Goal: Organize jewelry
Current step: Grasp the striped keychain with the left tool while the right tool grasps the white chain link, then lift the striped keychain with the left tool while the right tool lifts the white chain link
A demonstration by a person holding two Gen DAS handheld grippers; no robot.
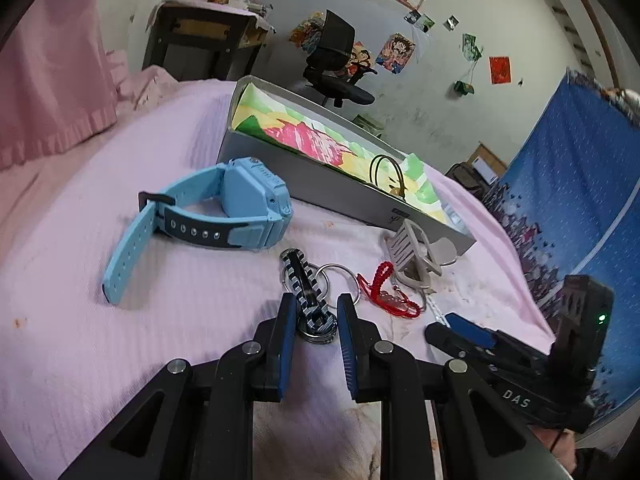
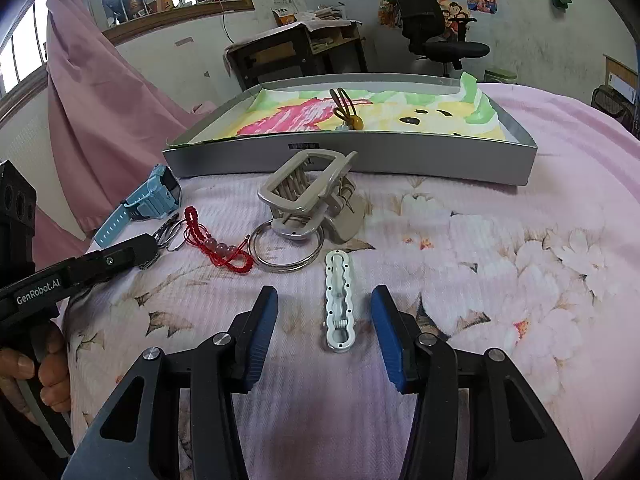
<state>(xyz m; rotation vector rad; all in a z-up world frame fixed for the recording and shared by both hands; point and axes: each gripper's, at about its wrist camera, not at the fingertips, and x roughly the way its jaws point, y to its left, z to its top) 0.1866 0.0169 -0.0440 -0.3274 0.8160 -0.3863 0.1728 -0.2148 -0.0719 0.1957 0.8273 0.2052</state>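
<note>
- The left gripper (image 1: 316, 312) is seen narrowed around a black-and-white keychain (image 1: 306, 292), near the blue watch (image 1: 224, 208); contact cannot be told.
- The right gripper (image 2: 324, 308) is held half open; the white hair clip (image 2: 340, 300) lies untouched between its pads, near of the grey box (image 2: 348, 164).

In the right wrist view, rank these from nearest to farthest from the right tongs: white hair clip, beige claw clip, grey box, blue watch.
1. White hair clip: between the pads of the right tongs, lying on the bedspread.
2. Beige claw clip: straight ahead, beyond the hair clip.
3. Blue watch: far left.
4. Grey box: at the back; its near wall is about level with the watch, too close to call.
</note>
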